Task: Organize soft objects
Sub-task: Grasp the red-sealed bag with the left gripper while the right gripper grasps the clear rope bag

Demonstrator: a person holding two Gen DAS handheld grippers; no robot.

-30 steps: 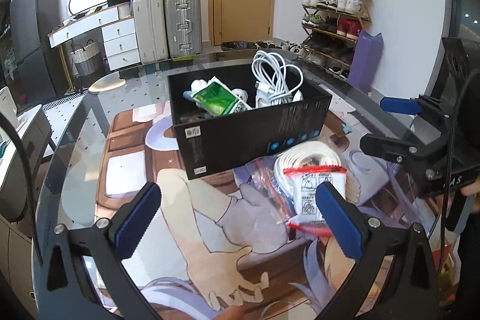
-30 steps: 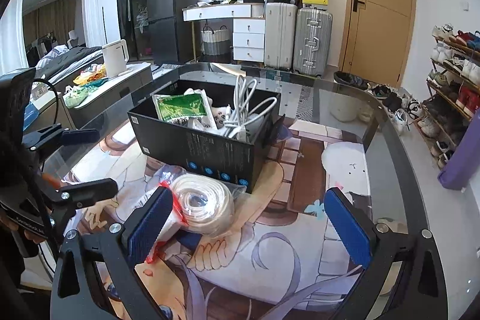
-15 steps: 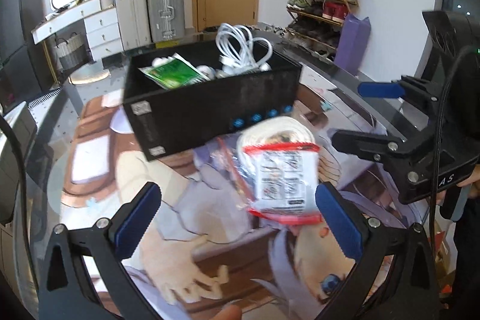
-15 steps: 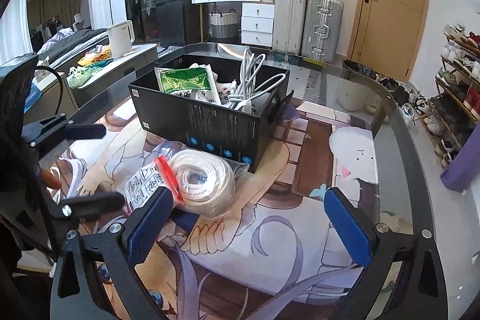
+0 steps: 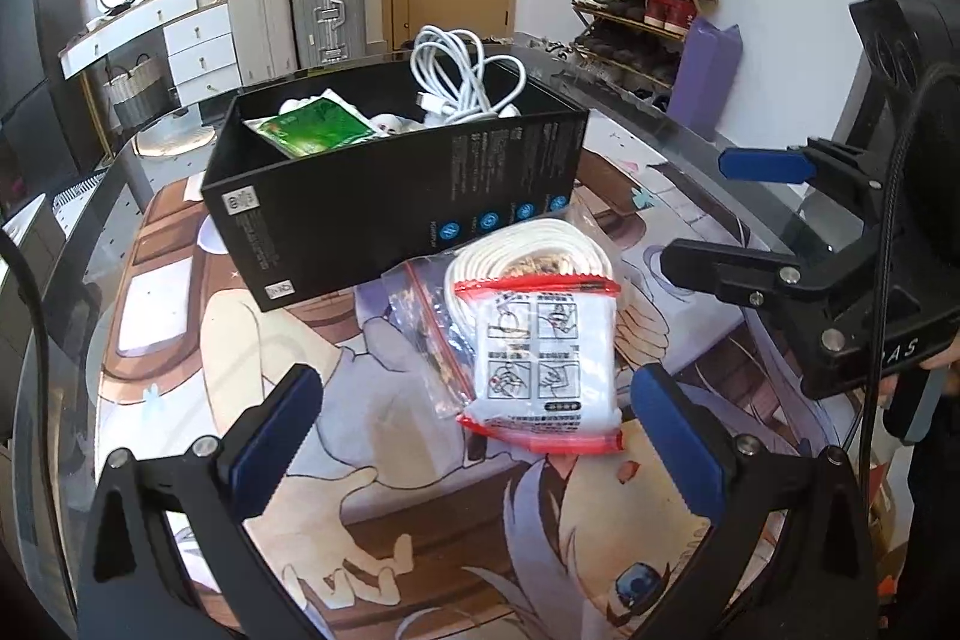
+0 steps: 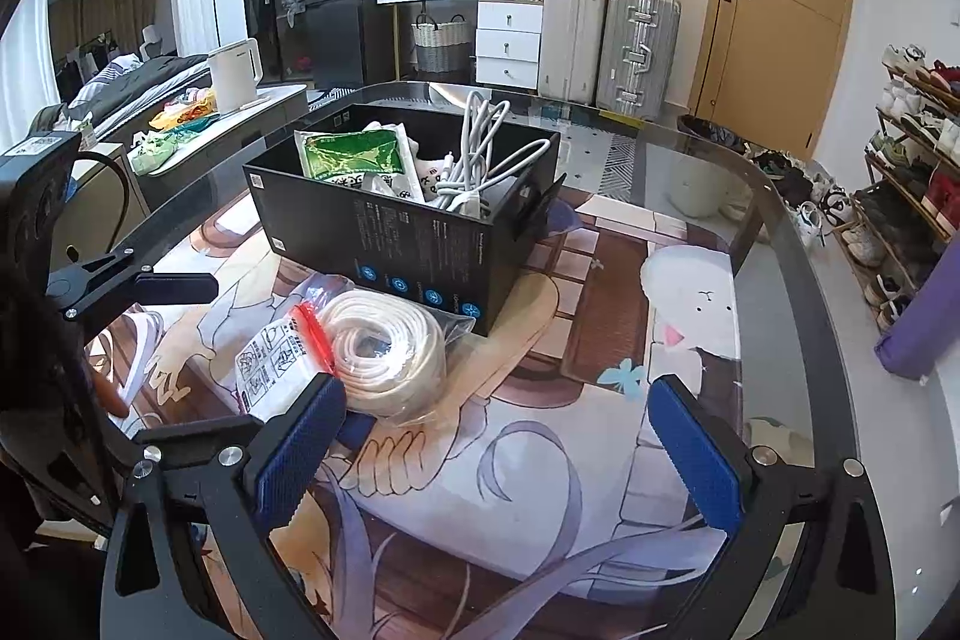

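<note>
Left gripper (image 5: 474, 430) wide open, empty, near red-trimmed bag (image 5: 543, 358); right gripper (image 6: 495, 451) wide open, empty; black box (image 6: 420, 244) behind.

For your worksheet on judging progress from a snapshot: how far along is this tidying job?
Done: the black box already holds a green packet and a white cable. In hand: nothing; the left gripper and right gripper are both open, the left facing the white pouch. Left: that pouch, the rope coil and a clear zip bag lie on the table.

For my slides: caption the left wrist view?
Open left gripper approaches bagged rope coil beside the black box.
</note>
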